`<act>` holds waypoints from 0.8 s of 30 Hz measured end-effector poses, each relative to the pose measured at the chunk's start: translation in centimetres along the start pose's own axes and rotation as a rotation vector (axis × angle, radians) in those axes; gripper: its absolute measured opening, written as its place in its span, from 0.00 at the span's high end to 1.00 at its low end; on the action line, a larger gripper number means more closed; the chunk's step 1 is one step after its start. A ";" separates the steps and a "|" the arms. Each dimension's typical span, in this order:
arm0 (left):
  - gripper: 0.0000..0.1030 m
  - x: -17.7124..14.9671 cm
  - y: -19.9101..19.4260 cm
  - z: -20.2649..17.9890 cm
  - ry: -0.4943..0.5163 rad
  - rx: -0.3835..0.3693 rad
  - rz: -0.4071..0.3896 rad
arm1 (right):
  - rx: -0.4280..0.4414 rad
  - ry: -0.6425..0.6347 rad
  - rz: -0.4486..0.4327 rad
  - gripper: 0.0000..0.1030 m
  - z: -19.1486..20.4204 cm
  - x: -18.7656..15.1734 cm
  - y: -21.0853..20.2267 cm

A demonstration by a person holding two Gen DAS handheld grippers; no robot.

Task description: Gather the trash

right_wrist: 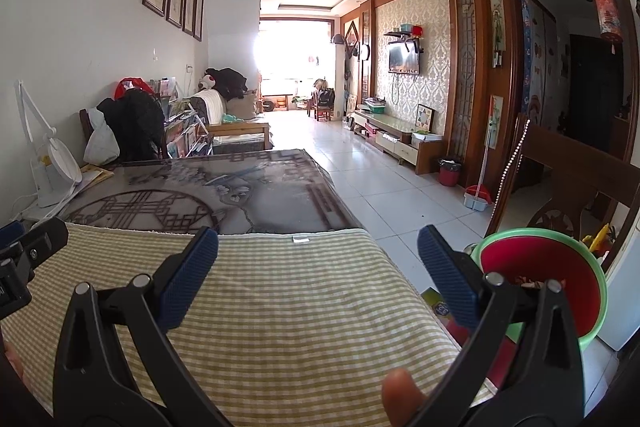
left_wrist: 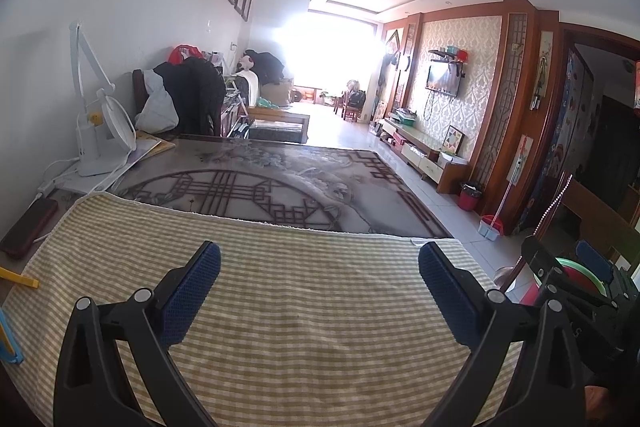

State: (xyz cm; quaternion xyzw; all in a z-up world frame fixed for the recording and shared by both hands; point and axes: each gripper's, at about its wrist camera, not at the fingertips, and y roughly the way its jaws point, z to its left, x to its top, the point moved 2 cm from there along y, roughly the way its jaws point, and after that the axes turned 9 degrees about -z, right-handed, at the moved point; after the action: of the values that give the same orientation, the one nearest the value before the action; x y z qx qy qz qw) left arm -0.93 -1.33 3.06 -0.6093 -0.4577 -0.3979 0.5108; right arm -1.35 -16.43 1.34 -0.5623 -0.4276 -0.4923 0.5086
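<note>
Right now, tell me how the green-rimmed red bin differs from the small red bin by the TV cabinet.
The green-rimmed red bin sits close beside the table's checked cloth; the small red bin stands far off on the floor tiles. The near one has a green rim with scraps inside; the far one has a dark liner. Both are red, round, open-topped.

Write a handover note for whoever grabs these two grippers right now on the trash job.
Left gripper: open, empty, over the checked cloth.
Right gripper: open, empty, at the cloth's right edge.
Bin: red inside, green rim, beside the table on the right; some scraps seem to lie inside.
Done: no trash shows on the cloth.
Left: check the yellow piece at the left edge.
</note>
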 end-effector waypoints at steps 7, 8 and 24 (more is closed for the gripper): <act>0.08 -0.1 0.1 0.1 0.002 0.000 0.009 | 0.004 -0.009 0.010 0.05 0.2 -0.1 0.1; 0.08 -0.1 0.1 0.1 0.001 0.001 0.010 | 0.004 -0.009 0.012 0.04 0.2 -0.1 0.1; 0.08 -0.3 0.3 -0.1 0.014 -0.005 0.028 | 0.019 -0.011 0.052 0.05 0.7 -0.4 0.5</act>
State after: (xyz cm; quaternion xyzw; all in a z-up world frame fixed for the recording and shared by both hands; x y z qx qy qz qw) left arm -0.74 -1.45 2.68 -0.6141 -0.4444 -0.3961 0.5181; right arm -0.86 -15.78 0.90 -0.5709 -0.4203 -0.4718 0.5242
